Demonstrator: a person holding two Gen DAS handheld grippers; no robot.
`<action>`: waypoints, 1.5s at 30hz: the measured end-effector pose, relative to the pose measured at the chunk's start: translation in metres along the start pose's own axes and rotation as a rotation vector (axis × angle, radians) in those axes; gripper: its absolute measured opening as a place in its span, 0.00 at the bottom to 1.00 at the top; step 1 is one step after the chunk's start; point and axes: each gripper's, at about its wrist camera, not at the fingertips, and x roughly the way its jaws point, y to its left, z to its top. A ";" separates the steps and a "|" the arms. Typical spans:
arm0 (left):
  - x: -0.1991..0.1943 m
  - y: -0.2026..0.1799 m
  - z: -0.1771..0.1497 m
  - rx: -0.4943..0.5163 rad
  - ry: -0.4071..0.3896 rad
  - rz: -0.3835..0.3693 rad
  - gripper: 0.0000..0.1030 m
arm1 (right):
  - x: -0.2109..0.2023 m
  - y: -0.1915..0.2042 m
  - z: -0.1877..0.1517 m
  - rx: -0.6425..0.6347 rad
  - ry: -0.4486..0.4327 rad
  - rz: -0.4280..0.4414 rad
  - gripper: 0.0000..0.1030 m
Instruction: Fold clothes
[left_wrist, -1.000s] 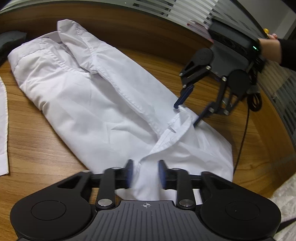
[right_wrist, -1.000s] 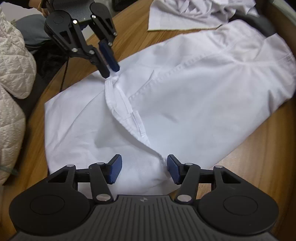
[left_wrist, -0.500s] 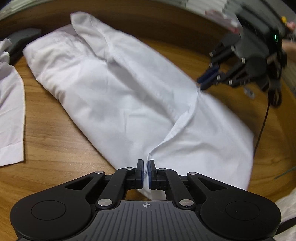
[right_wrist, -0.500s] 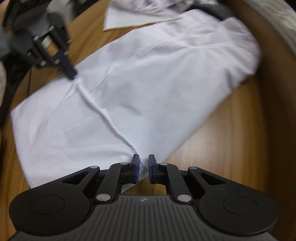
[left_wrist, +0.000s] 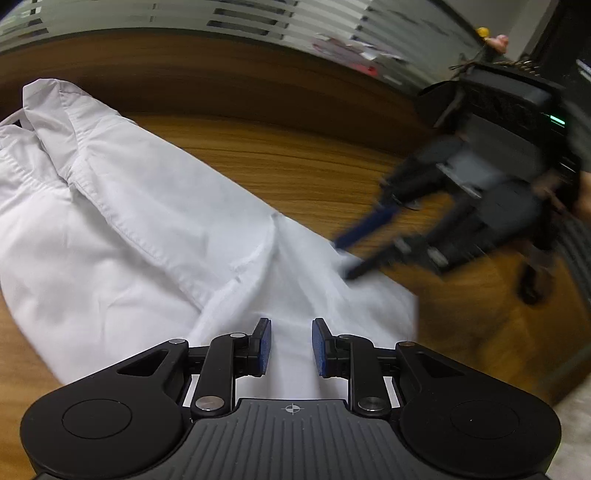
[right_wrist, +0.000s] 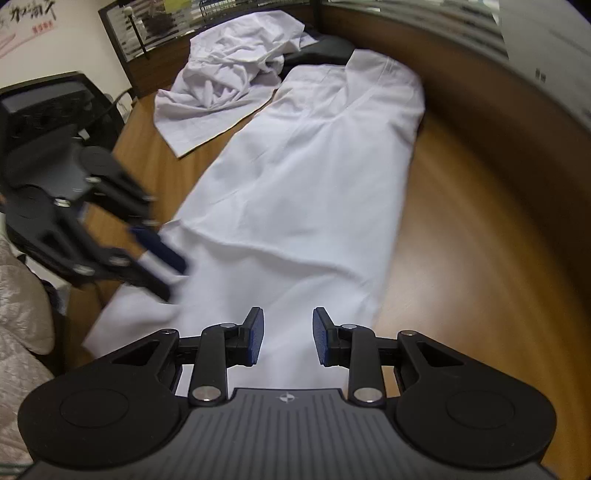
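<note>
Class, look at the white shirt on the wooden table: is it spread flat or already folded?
Partly folded: the white shirt lies as one long narrow strip, its side flap turned in over the body.

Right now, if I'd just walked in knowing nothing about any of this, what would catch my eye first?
Probably the long white garment stretched along the curved wooden table. Next, the two black grippers over its near end: the left gripper and right gripper, both with blue pads apart, having just opened. Beyond the garment's far end lies a crumpled white pile.
</note>
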 end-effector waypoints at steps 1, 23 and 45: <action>0.005 0.004 0.000 -0.013 -0.009 0.035 0.25 | 0.002 0.004 -0.005 0.010 0.005 0.001 0.32; -0.043 0.028 -0.027 -0.159 -0.057 0.274 0.28 | 0.070 0.002 0.040 -0.021 -0.033 -0.087 0.35; -0.069 -0.085 -0.074 0.262 -0.062 0.282 0.86 | -0.011 0.108 -0.051 -0.555 0.020 -0.173 0.62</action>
